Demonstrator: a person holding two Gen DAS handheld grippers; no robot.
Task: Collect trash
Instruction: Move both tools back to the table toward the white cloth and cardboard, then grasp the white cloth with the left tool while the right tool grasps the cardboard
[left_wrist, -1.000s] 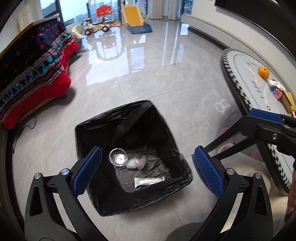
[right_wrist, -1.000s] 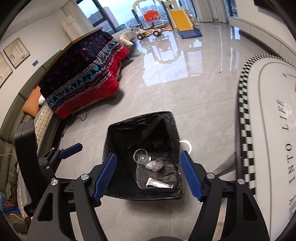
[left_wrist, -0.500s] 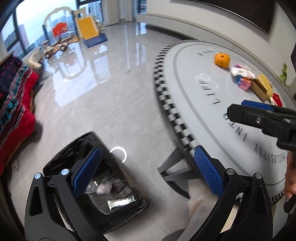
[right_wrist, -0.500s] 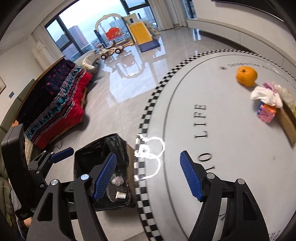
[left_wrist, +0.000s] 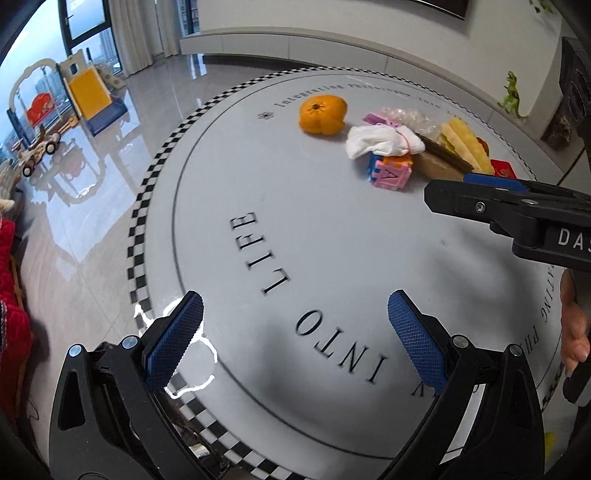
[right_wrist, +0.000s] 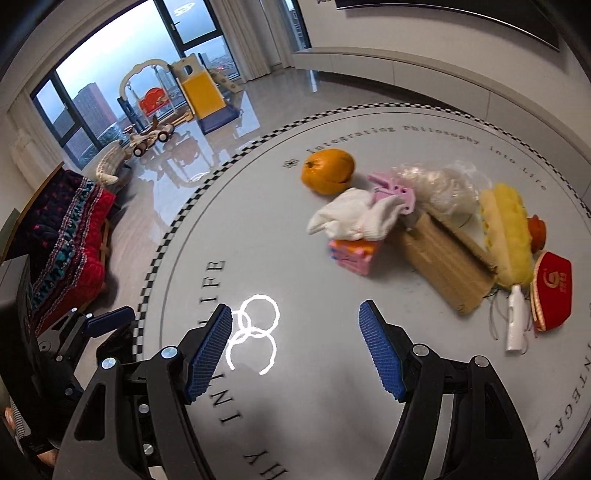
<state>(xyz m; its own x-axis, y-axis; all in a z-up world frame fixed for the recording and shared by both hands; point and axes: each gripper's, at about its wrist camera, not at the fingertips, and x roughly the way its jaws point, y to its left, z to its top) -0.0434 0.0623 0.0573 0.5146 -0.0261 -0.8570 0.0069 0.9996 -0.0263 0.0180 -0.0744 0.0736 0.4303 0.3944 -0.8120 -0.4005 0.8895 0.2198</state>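
Both my grippers hang above the round table (left_wrist: 332, 236), a smooth pale grey top with a black-and-white checkered rim and dark printed lettering. My left gripper (left_wrist: 295, 338) has its jaws spread wide with nothing between them; the pads (left_wrist: 173, 341) are blue with a fine knurled grid on matte black arms. My right gripper (right_wrist: 295, 354) is likewise spread and empty, same blue ribbed pads (right_wrist: 380, 354).

The trash sits in one cluster at the far side of the table, well apart from both grippers. Items, left to right in the right wrist view:
- orange (right_wrist: 328, 170), round, dimpled skin, standing alone just beside the pile
- white cloth (right_wrist: 351, 216), soft and crumpled, draped over a pink foam block (right_wrist: 352, 256) with orange layers
- clear plastic bag (right_wrist: 439, 186), crinkled and glossy
- cardboard piece (right_wrist: 443, 266), flat brown corrugated slab, leaning against the block
- yellow sponge (right_wrist: 508, 236), long and fuzzy, lying along the cardboard
- small white bottle (right_wrist: 517, 321), slim, lying on the tabletop
- red pouch (right_wrist: 552, 291), rounded, with gold print

Glossy tiled floor (left_wrist: 92, 206) beyond the rim; a red patterned blanket (right_wrist: 62, 236) lies left
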